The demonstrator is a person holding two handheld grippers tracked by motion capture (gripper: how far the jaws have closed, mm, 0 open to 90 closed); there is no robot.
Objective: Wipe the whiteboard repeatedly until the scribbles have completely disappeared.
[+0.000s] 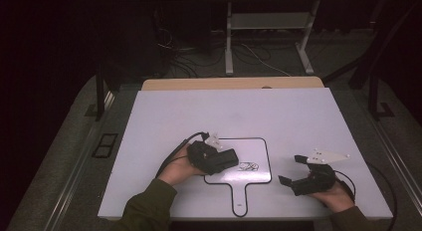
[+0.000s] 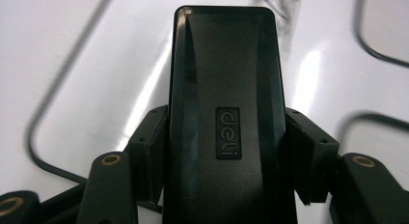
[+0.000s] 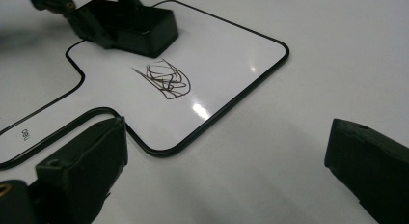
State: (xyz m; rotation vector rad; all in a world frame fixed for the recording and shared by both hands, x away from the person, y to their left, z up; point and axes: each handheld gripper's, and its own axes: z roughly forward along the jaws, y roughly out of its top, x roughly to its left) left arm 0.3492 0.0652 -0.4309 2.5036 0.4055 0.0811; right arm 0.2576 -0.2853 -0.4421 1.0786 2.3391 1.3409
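We see a white counter (image 1: 164,116) taking up most of the high view, with a wooden edge (image 1: 232,83) showing along its far side; on the near middle of the counter lies a paddle-shaped whiteboard (image 1: 259,156) with a black rim, its handle pointing toward the person; the board lies flat, and the right gripper view shows its rounded corner (image 3: 270,64) close ahead.

Next in size come the two hands; we find the left gripper (image 1: 226,159) over the left part of the board, held by a hand in a dark green sleeve (image 1: 149,206); its jaws are clamped on a black eraser block (image 2: 224,118) marked "deli", one jaw pressing each long side; the eraser (image 1: 224,159) sits low over the board, just left of the scribble, though we cannot tell whether it touches the surface.

The right gripper (image 1: 296,170) rests at the right of the board, off its rim, over the bare counter; its jaws stand wide apart with nothing between them.

Smallest of all is the black scribble (image 1: 248,166) on the board; we see it in the right gripper view (image 3: 166,80) as a tangle of looping lines, just beside the eraser (image 3: 140,26).
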